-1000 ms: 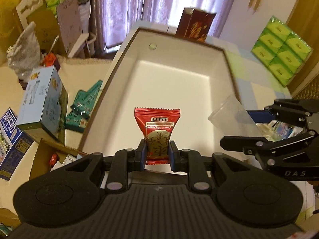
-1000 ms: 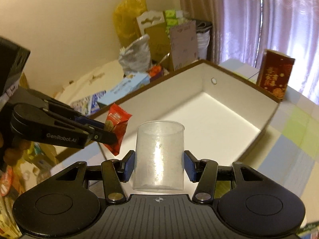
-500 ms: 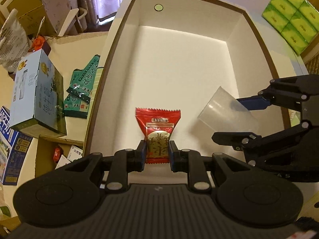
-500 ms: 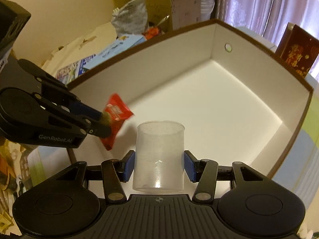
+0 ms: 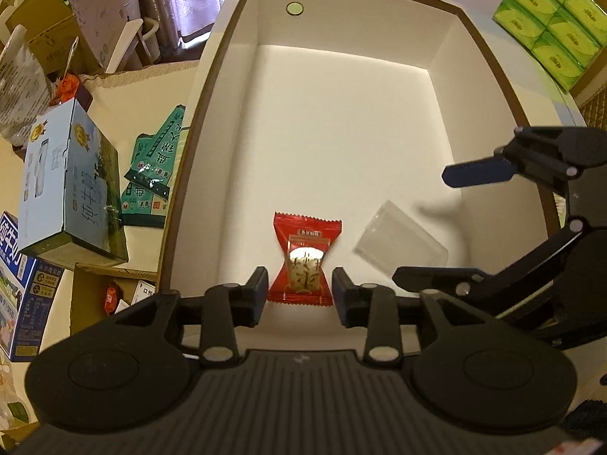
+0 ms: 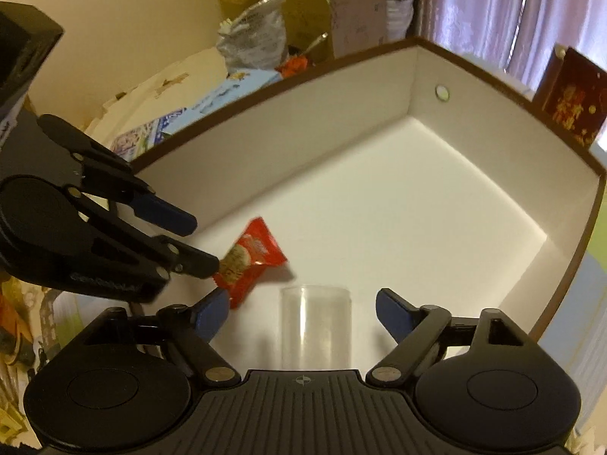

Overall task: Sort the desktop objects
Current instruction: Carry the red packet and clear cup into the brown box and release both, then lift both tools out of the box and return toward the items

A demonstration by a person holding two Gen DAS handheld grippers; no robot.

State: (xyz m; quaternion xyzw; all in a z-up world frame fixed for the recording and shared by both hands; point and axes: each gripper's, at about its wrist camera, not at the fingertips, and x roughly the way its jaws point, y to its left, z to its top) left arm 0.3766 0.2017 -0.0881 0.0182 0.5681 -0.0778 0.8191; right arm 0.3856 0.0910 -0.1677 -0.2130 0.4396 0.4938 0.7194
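Left wrist view: the white box [image 5: 341, 132] with its brown rim fills the middle of the picture, its long axis running straight away from the camera, and both claws hang over its near end. Outside it, to the left, lie a pale blue carton [image 5: 68, 185] and some green packets [image 5: 155, 174]; a stack of green tissue packs [image 5: 554, 19] sits far right.

The right claw [image 5: 459, 227] comes in from the right edge with its blue-tipped fingers spread wide, nothing between them. The clear cup [image 5: 400, 242] lies just below and between those fingers, tipped on its side on the box floor or nearly there; the blur makes it hard to say whether it has settled. From the right wrist view the cup [image 6: 315, 326] sits dead centre ahead of the claw [image 6: 303, 311], free of both pads.

The left claw [image 5: 299, 295] is likewise parted, a gap showing on each side of the red candy [image 5: 305, 258]. The candy sits straight ahead of that claw, its long axis pointing away from the camera, at the near end of the box just left of the cup. In the right wrist view the candy [image 6: 250, 258] looks tilted and smeared beside the left claw's lower finger, so it may be falling.

Both things appear released into the box; each claw is nearest its own item and, by my reading, need only back out.
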